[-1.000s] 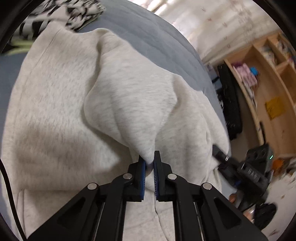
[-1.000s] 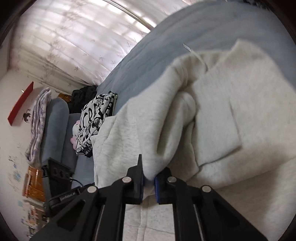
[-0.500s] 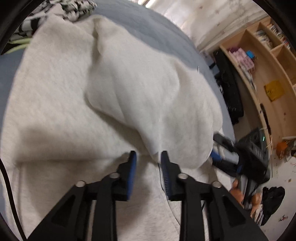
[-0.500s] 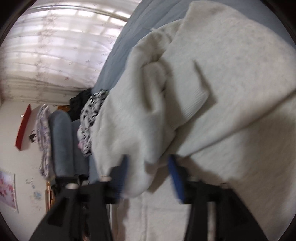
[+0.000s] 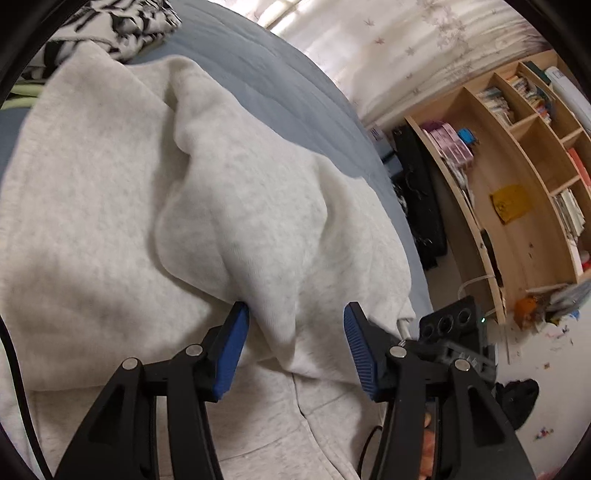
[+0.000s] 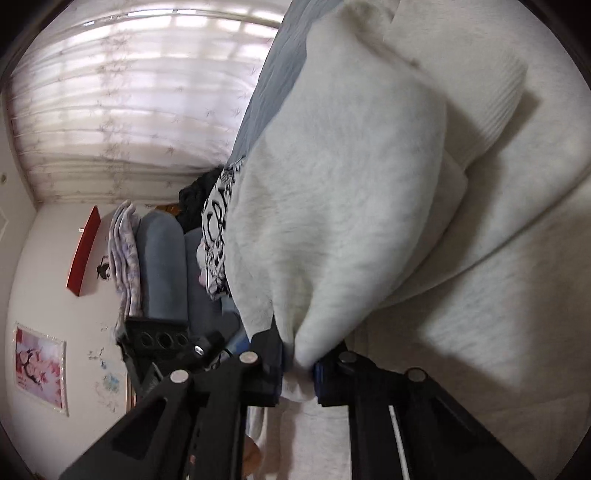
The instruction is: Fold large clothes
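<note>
A large light-grey sweatshirt [image 5: 110, 229] lies on a blue-grey bed, with one part folded over its body. My left gripper [image 5: 295, 332] is open, its blue pads [image 5: 231, 350] wide apart on either side of the folded corner, which lies loose between them. In the right wrist view the same sweatshirt [image 6: 351, 206] fills the frame. My right gripper [image 6: 299, 373] has its jaws close together with a fold of the sweatshirt between them. The right gripper's body also shows at the left wrist view's lower right [image 5: 454, 332].
The blue-grey bed cover [image 5: 280, 96] runs behind the sweatshirt. A black-and-white patterned garment [image 5: 122, 18] lies at the far end of the bed, also in the right wrist view [image 6: 218, 225]. A wooden bookshelf [image 5: 517, 177] and a cluttered floor stand to the right.
My left gripper has opened wide and let go of the sweatshirt corner, which now lies on the garment. My right gripper opened half a second ago and has narrowed around a fold again.
</note>
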`<state>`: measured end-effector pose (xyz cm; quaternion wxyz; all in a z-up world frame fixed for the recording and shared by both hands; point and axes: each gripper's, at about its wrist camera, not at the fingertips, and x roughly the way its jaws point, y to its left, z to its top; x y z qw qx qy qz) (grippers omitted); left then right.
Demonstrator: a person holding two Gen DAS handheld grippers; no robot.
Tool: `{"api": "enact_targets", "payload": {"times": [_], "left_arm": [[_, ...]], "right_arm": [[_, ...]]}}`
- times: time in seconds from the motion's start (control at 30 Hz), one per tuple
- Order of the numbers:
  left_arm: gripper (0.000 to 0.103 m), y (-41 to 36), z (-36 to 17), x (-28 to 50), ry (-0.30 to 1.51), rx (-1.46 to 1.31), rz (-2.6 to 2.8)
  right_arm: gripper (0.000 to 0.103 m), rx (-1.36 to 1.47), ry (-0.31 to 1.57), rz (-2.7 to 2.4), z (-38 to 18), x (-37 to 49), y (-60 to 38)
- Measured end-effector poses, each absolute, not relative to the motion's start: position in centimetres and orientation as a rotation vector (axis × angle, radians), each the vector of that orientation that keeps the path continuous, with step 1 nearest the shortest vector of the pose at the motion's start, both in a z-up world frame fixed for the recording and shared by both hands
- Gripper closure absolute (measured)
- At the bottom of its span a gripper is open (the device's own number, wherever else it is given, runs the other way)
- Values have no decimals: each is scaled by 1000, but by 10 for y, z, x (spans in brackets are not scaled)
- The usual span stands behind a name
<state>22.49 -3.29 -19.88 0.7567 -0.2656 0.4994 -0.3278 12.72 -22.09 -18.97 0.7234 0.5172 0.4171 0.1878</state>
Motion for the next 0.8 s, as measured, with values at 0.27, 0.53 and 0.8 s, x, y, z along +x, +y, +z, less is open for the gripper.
{"api": "enact_targets", "payload": {"times": [0.27, 0.53, 0.8], "left_arm": [[47, -30, -226, 245, 1099, -724, -817], [47, -5, -221, 287, 1022, -769, -733], [56, 19, -219, 282, 1017, -610, -600]], "right_arm": [[93, 1248, 873, 433, -175, 123, -235], [94, 1174, 922, 453, -172, 125, -220], [94, 1095, 983, 420, -186, 120, -209]]}}
